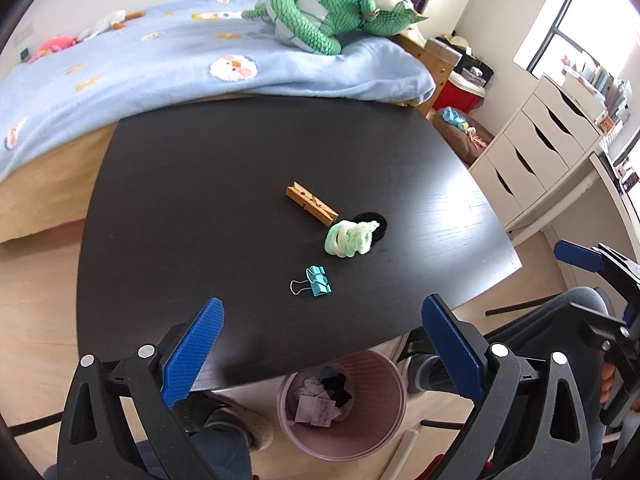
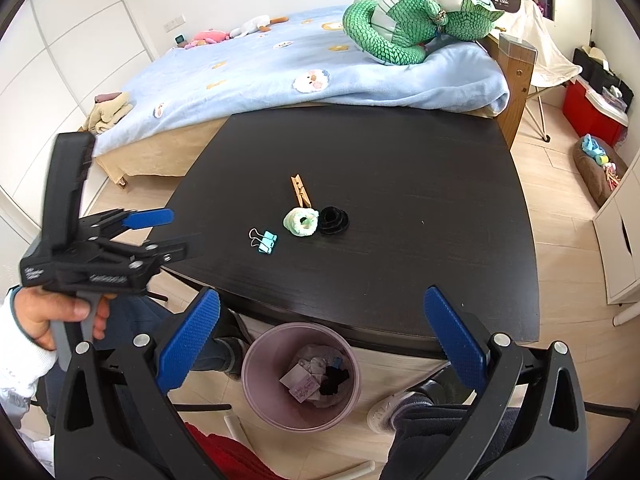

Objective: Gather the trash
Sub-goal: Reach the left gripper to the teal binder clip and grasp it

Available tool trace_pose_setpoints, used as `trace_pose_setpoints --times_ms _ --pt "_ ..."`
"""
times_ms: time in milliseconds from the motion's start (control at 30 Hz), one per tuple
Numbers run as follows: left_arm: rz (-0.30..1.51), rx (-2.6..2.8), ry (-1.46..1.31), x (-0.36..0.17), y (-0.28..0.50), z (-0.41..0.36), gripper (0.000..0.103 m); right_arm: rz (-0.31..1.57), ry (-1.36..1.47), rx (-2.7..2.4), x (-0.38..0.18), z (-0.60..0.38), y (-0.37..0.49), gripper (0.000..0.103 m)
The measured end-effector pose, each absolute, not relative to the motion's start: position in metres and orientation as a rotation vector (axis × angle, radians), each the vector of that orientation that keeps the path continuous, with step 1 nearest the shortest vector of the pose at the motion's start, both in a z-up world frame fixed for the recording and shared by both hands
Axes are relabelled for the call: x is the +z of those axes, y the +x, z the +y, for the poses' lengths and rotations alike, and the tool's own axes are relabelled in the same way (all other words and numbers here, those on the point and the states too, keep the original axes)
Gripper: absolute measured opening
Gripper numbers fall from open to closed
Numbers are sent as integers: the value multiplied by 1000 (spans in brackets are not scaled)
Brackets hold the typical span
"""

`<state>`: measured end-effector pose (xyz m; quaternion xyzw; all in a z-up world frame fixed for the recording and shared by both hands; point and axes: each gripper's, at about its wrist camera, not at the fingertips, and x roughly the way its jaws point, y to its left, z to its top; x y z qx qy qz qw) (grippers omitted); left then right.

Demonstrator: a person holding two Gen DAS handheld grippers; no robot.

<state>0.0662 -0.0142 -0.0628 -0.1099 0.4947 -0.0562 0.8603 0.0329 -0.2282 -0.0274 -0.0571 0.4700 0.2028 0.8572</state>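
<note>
On the dark table (image 1: 180,200) (image 2: 420,160) lie a wooden clothespin (image 1: 311,203) (image 2: 301,191), a pale green fuzzy scrunchie (image 1: 349,238) (image 2: 301,221), a black scrunchie (image 1: 376,224) (image 2: 333,220) and a teal binder clip (image 1: 316,281) (image 2: 265,241). A pink trash bin (image 1: 394,396) (image 2: 256,360) with paper and dark scraps stands on the floor below the table's near edge. My left gripper (image 1: 322,312) (image 2: 182,232) is open and empty, above the near table edge. My right gripper (image 2: 322,304) is open and empty above the bin; one of its fingers (image 1: 578,255) shows in the left wrist view.
A bed with a light blue blanket (image 1: 140,60) (image 2: 300,68) and a green plush dragon (image 1: 332,20) (image 2: 404,28) lies behind the table. White drawers (image 1: 532,148) stand to the right. A red box (image 2: 592,112) and a brown cushion (image 2: 596,164) sit on the floor.
</note>
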Motion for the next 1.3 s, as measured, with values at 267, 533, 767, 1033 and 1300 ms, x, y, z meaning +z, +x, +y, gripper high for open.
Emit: trace_pose_setpoints --times_ms 267,533,767,1033,1300 --pt "1091 -118 -316 -92 90 -6 95 999 -123 416 -33 -230 38 100" --pt "1112 -130 -365 -110 101 -5 80 1009 -120 415 -38 -231 40 100" --pt "1136 -157 -390 -119 106 -8 58 1022 -123 416 -44 -229 42 100" --pt "1148 -180 -408 -126 107 -9 41 1032 -126 415 -49 -229 43 100" --pt "1153 -183 -414 -126 110 -8 12 1040 -128 424 -54 -227 43 100"
